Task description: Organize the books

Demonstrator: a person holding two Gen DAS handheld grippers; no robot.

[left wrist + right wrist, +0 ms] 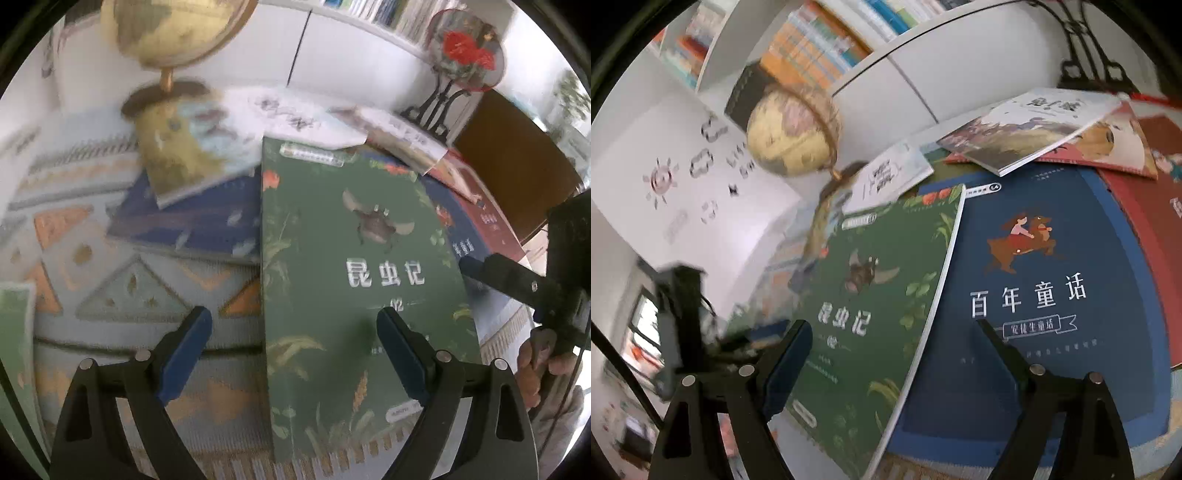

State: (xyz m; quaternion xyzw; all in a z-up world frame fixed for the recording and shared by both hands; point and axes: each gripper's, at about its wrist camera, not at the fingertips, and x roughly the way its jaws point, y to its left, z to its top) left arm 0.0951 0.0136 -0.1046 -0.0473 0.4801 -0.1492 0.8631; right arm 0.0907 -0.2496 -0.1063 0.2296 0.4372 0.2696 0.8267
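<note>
A green insect book (332, 280) lies on top of a loose pile of books on a patterned cloth. My left gripper (293, 325) is open, its right finger over the green cover, holding nothing. In the right wrist view the green book (871, 295) overlaps a navy fairy-tale book (1034, 288). My right gripper (894, 339) is open astride the green book's right edge. The right gripper also shows at the right of the left view (491, 271), beside the green book.
A globe (173, 33) stands at the back left on a gold-and-blue book (192, 147). A dark blue book (192, 221), a white book (295, 114) and a red book (1156, 236) lie around. A fan ornament (465, 51) stands back right. Bookshelves (820, 48) line the wall.
</note>
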